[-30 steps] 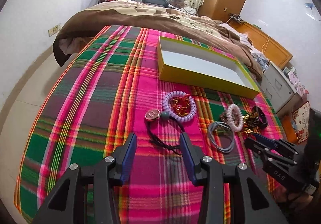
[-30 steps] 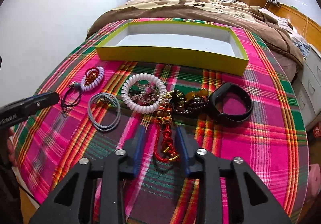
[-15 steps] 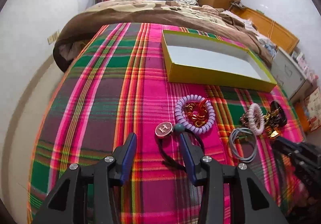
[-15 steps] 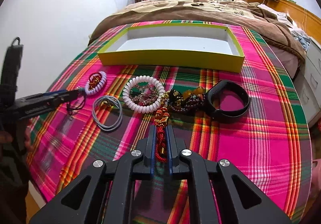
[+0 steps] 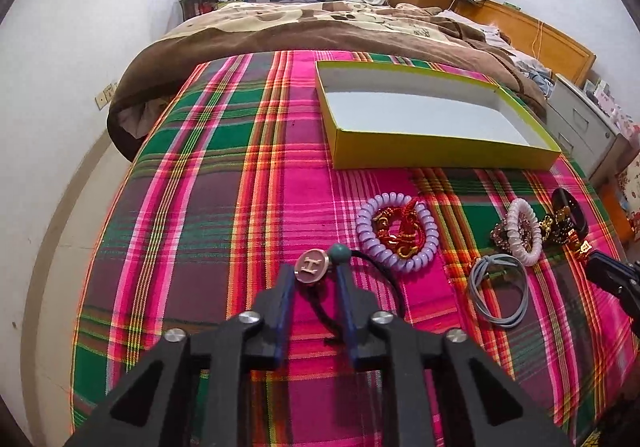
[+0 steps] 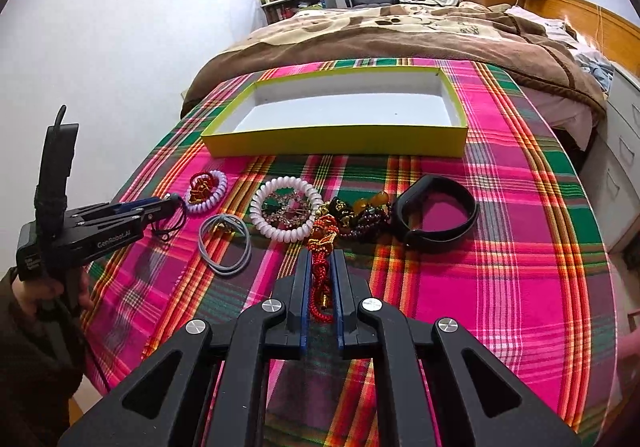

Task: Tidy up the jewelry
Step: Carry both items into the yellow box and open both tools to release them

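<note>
Jewelry lies on a plaid cloth in front of an empty yellow box (image 5: 440,155) (image 6: 340,141). My left gripper (image 5: 314,275) stands around a black cord hair tie with a round pink H button (image 5: 311,267) and green bead; the jaws are narrowed but not pressed on it. My right gripper (image 6: 321,261) is shut on a red and gold cord charm (image 6: 322,279). Nearby lie a lilac coil band (image 5: 396,235), a grey hair tie (image 6: 224,247), a white coil band (image 6: 286,213), dark beads (image 6: 360,217) and a black wristband (image 6: 436,213).
The cloth covers a table (image 6: 520,287) that ends at the front and right. A bed with a brown blanket (image 6: 400,35) stands behind the box. Grey drawers (image 5: 580,127) stand at the right. A white wall (image 5: 60,87) runs along the left.
My right gripper has closed on the red cord charm. My left gripper has moved forward over the black hair tie and its jaws have narrowed around the H button.
</note>
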`<state>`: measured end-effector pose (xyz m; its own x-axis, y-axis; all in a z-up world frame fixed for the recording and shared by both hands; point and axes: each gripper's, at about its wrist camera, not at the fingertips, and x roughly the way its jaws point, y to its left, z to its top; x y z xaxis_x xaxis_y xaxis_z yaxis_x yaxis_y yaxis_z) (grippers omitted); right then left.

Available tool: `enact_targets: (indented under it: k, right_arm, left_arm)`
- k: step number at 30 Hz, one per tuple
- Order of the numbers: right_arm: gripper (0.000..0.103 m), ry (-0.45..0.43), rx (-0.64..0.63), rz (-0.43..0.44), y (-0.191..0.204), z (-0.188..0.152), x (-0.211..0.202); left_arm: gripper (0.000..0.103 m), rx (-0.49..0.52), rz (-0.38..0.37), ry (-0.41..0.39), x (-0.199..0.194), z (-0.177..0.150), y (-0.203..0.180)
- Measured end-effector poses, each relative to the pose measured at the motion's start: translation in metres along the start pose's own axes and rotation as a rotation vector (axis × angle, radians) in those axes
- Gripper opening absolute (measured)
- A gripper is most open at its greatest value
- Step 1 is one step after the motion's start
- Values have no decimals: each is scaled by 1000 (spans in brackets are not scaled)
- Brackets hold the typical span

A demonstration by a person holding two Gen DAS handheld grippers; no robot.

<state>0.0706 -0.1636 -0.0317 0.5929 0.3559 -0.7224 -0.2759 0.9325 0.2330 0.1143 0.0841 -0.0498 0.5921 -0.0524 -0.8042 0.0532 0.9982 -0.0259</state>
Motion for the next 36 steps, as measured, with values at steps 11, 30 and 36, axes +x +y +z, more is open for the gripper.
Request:
enact_targets:
  k: [11,30,36]
  right_arm:
    - [9,-18,14,2,-4,0,-9]
    - [9,-143,-10,-57,-21,64,-23]
    - [9,-147,-5,-98,-39,102,-3]
  left_arm:
    - [4,-27,-8,-31,-14,-5,5]
    - [4,-19,-96,-156,-53,54,-14]
    - [4,-36,-116,-151,-33,86,-19]
